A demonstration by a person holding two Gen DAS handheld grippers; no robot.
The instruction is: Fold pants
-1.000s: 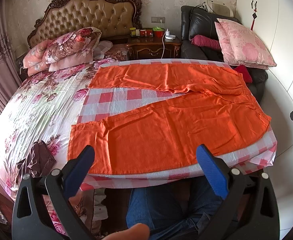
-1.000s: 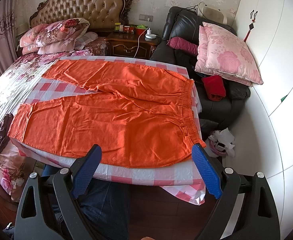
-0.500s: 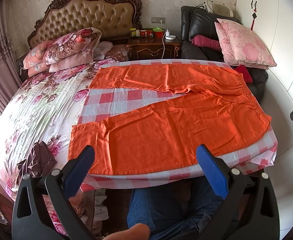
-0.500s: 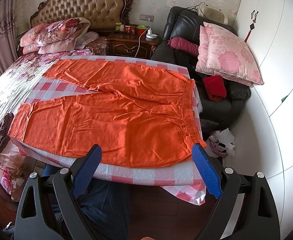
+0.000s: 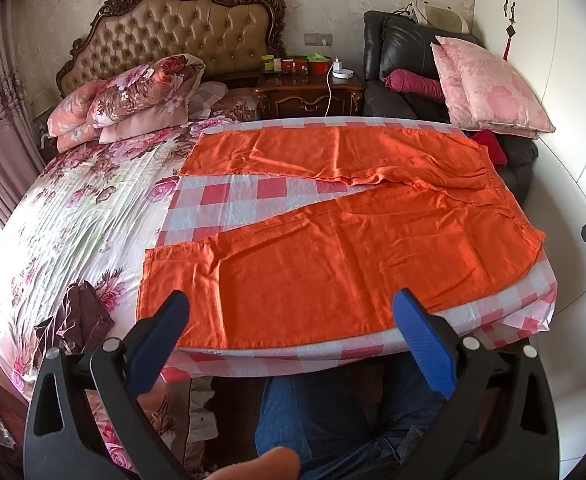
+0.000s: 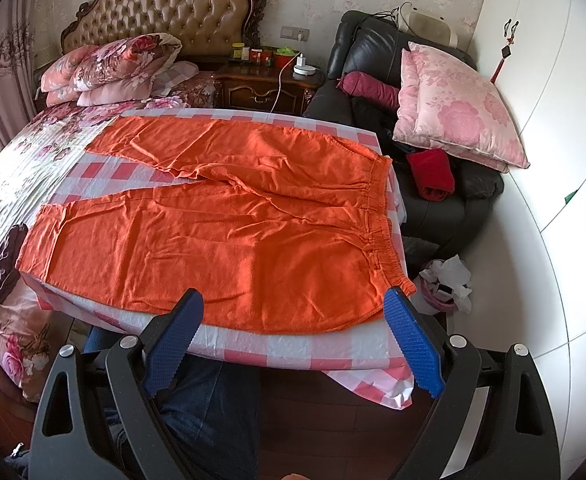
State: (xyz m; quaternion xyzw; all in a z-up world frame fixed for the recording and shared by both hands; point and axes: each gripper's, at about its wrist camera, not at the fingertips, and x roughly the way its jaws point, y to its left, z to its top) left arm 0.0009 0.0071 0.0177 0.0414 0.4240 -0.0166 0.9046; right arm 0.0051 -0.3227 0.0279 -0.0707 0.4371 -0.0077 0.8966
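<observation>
- Left wrist view: orange pants (image 5: 333,240) lay flat on the checked cloth (image 5: 229,204) over the bed (image 5: 73,208), legs splayed apart, waistband toward the armchair (image 5: 397,92).
- Fabric looked thin, soft and light; judged it would drape and crease, not hold shape.
- Best hold, by my judgement: near-leg hem corner and the elastic waistband (image 6: 377,216) end.
- Left tool (image 5: 289,312) was spread, holding nothing, hovering off the near edge.
- Right tool (image 6: 293,312) likewise spread and empty.
- No containers made out near the pants; nightstand (image 5: 309,96) carried small jars.
</observation>
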